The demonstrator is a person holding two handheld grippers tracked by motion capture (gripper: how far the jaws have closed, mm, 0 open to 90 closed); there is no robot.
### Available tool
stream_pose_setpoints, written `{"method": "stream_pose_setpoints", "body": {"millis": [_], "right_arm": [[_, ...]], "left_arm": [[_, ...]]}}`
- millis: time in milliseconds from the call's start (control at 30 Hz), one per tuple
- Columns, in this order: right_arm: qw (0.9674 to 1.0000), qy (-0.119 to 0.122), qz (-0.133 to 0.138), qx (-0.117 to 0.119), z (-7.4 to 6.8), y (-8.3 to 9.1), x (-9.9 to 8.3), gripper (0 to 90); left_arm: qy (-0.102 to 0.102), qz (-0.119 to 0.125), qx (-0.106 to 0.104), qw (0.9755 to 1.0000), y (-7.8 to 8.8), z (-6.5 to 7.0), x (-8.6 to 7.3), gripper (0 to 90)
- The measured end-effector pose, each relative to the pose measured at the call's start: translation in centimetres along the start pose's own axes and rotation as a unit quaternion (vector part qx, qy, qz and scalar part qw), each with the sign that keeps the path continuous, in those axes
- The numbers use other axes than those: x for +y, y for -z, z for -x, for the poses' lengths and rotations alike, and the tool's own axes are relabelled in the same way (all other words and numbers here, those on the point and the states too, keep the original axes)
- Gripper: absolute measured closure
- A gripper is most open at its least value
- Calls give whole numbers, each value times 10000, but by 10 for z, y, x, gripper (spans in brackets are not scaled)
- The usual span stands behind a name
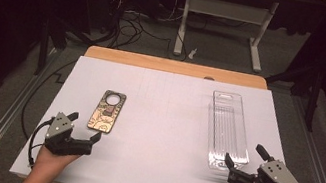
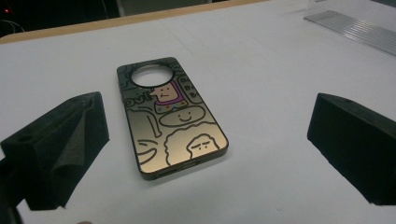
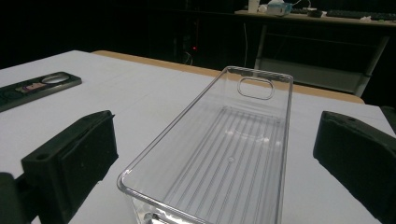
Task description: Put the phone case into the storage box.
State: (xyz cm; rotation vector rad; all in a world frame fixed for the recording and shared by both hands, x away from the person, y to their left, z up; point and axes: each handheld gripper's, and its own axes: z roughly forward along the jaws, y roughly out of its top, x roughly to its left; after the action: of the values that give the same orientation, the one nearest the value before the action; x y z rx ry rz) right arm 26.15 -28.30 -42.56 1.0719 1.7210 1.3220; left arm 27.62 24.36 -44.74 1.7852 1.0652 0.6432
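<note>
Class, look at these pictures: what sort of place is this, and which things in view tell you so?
Probably a lab or workshop set up for recording, not a home. A table covered with a plain white sheet stands in a dark room, loose cables lie on the floor behind it, and a bare desk frame stands farther back.

Left gripper (image 2: 205,154) jaws stand wide apart, nothing between the pads. Cartoon-printed phone case (image 2: 170,116) lies flat on white table sheet (image 2: 261,70), just ahead. Clear ribbed tray (image 2: 355,29) at far right.

The left gripper (image 1: 86,127) rests low at the near left, jaws spread wide and empty. The right gripper (image 1: 244,155) mirrors it at the near right, jaws likewise wide apart.
</note>
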Motion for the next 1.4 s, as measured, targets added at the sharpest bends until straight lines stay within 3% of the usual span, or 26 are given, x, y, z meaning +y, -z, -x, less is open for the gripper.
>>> {"method": "stream_pose_setpoints", "body": {"millis": [867,1200,1400], "right_arm": [[9999,-81,6,72,2,-2,-2,0],[9997,-188,73,110,3,-1,-1,0],[9998,-178,83,100,4,-1,0,0]], "left_arm": [[130,-114,-72,9998,-3,-1,-2,1],[288,-183,-147,9993,-4,-2,-1,1],[230,-185,-137,9995,-4,-2,-1,1]]}}
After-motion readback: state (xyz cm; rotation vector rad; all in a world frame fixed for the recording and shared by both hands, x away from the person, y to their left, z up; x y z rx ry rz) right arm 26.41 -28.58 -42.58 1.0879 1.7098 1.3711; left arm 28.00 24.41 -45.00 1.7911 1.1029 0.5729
